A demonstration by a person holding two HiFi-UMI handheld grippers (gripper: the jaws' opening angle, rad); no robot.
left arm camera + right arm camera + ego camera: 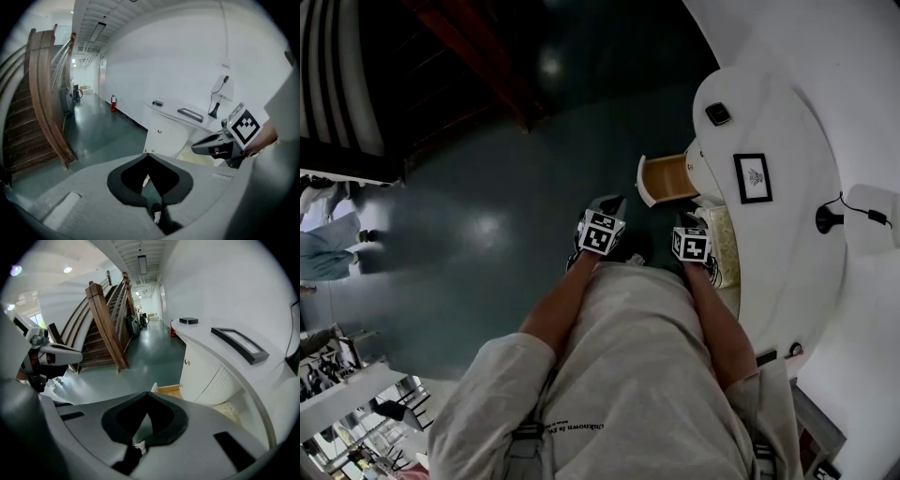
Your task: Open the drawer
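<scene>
We hold the left gripper [609, 204] and right gripper [687, 223] at centre frame, both claws pressed together on nothing. Just above them the drawer [667, 178] juts open from the white cabinet [750, 122]. We judge that a careless forward move could bump it shut.

- Small dark print [573, 427] stands upside down on the hem of the person's grey shirt [628, 366]. It reads "Unknown Is Fu…"; the rest cannot be made out.
- No other writing is legible.
</scene>
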